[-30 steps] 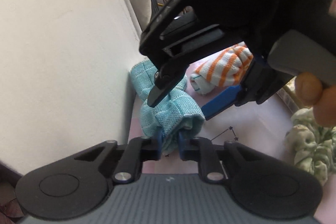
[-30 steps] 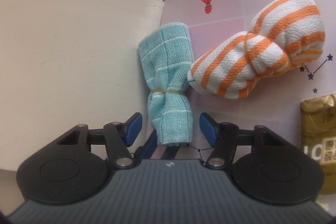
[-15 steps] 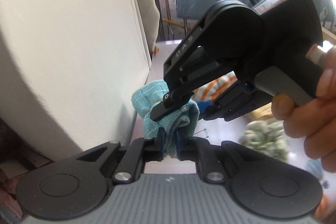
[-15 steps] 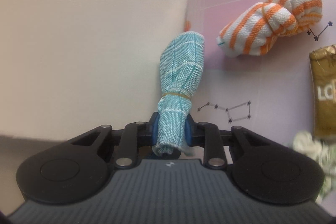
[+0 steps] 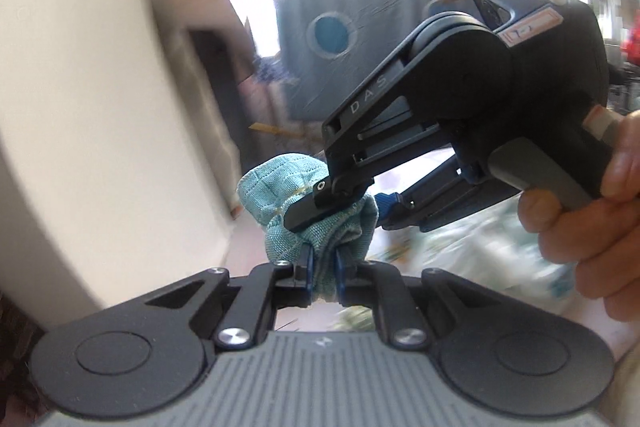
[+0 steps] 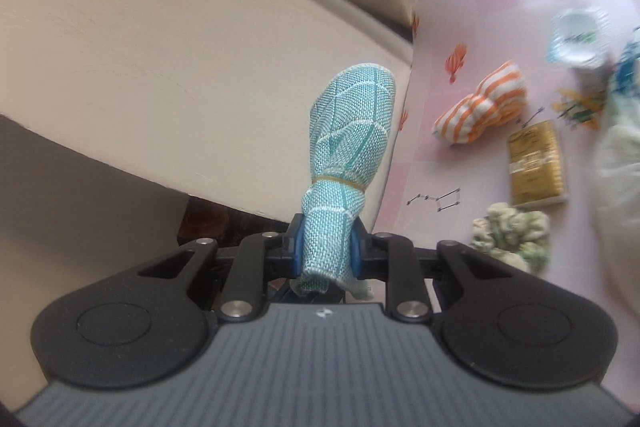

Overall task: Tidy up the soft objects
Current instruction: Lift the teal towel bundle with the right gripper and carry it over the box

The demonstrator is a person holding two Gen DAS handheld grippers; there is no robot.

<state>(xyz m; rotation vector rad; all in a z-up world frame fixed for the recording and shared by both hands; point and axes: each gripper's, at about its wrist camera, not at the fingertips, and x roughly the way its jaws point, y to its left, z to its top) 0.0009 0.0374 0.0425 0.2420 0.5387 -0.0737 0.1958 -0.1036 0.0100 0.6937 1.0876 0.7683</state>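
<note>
Item: teal cloth roll (image 6: 344, 163), bound at its waist by a rubber band (image 6: 336, 181). I hold it off the tabletop (image 6: 472, 163) with both tongs; my right tongs (image 6: 326, 253) have just closed and clamp its near end, so its long axis runs straight ahead of them, rounded end pointing away toward the cream wall (image 6: 160, 47). My left tongs (image 5: 322, 267) are pinched on the cloth roll too; in their view the right tool crosses over the bundle, gripped by a hand (image 5: 592, 219). Ahead and to the right of the right tongs, lying on the pink printed tabletop: an orange-striped cloth bundle (image 6: 480, 107), a gold packet (image 6: 536, 163), a green-white scrunchie (image 6: 512, 231). Beyond the left tongs: bright window and a blue hanging cloth (image 5: 340, 35), blurred.
</note>
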